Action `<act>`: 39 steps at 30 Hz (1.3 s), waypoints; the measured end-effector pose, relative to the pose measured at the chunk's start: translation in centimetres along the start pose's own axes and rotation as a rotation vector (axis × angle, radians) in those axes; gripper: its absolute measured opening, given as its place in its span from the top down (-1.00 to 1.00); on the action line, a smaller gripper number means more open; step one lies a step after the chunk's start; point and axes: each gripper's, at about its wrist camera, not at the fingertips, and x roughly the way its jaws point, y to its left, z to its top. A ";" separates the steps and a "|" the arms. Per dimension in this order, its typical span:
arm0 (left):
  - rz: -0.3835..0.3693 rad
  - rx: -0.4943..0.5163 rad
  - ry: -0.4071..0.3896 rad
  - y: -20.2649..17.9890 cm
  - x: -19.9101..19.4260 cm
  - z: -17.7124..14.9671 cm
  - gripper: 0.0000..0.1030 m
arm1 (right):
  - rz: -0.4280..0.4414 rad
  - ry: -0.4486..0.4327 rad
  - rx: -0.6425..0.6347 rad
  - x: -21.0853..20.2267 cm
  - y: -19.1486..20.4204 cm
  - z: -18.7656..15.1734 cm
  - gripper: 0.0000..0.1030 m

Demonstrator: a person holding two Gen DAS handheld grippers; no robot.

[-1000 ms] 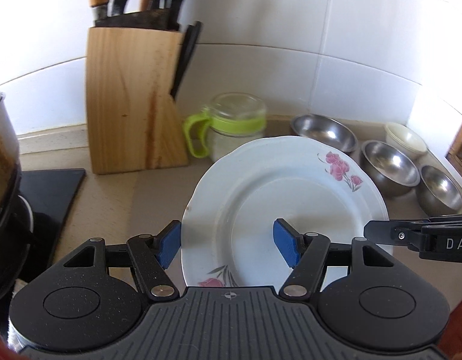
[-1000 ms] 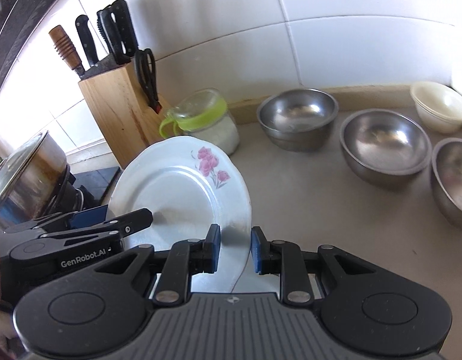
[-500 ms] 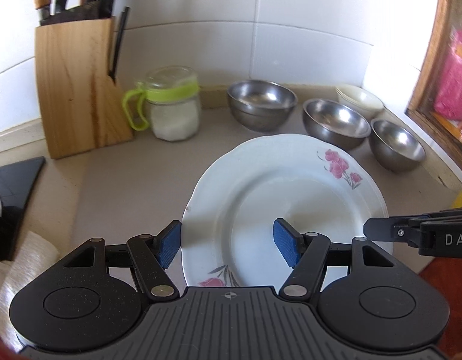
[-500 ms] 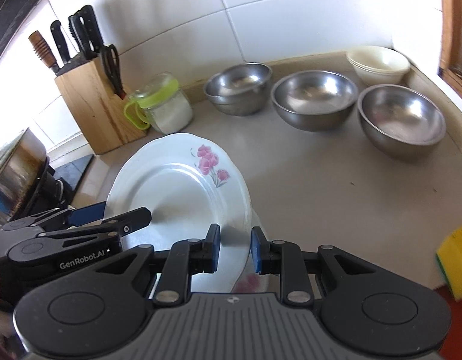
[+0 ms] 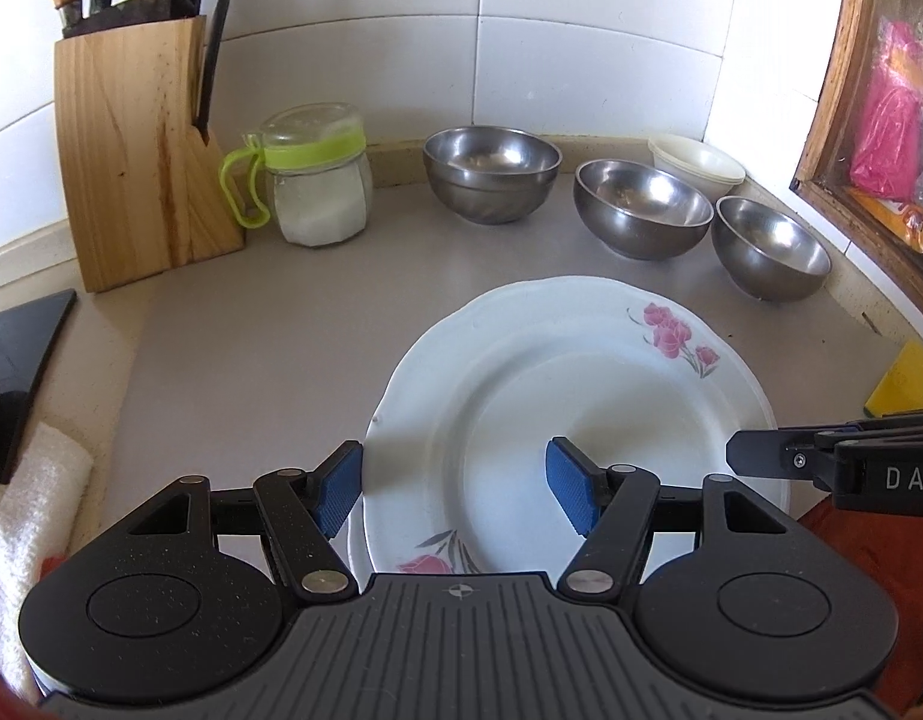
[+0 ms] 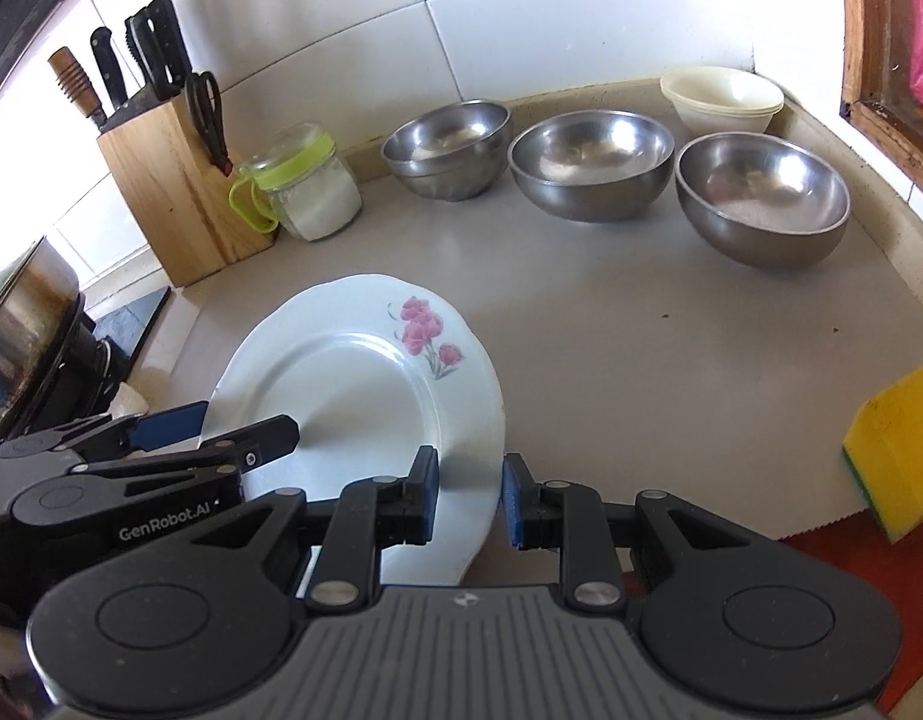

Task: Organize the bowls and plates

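A white plate with pink flowers is held above the counter; it also shows in the right wrist view. My left gripper is wide apart, its blue pads straddling the plate's near rim without squeezing it. My right gripper is closed on the plate's right edge. Three steel bowls and a stack of cream bowls stand along the back wall.
A wooden knife block and a glass jar with a green band stand at the back left. A yellow sponge lies at the right. A pot on a black stove and a white cloth are at the left.
Both grippers have carried the plate to the right, away from the pot and knife block, toward the bowls. The grip on the plate looks the same.
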 end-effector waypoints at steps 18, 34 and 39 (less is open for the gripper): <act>0.061 -0.009 -0.027 0.2 -1.3 -0.3 -0.22 | -0.022 -0.034 -0.069 0.6 0.9 0.0 0.46; 0.119 0.049 -0.063 -1.6 -2.2 0.3 -0.41 | -0.007 -0.054 -0.080 0.8 0.7 0.2 0.45; 0.128 0.059 -0.069 -2.1 -2.3 0.7 -0.44 | -0.002 -0.085 -0.073 -0.2 0.2 0.5 0.45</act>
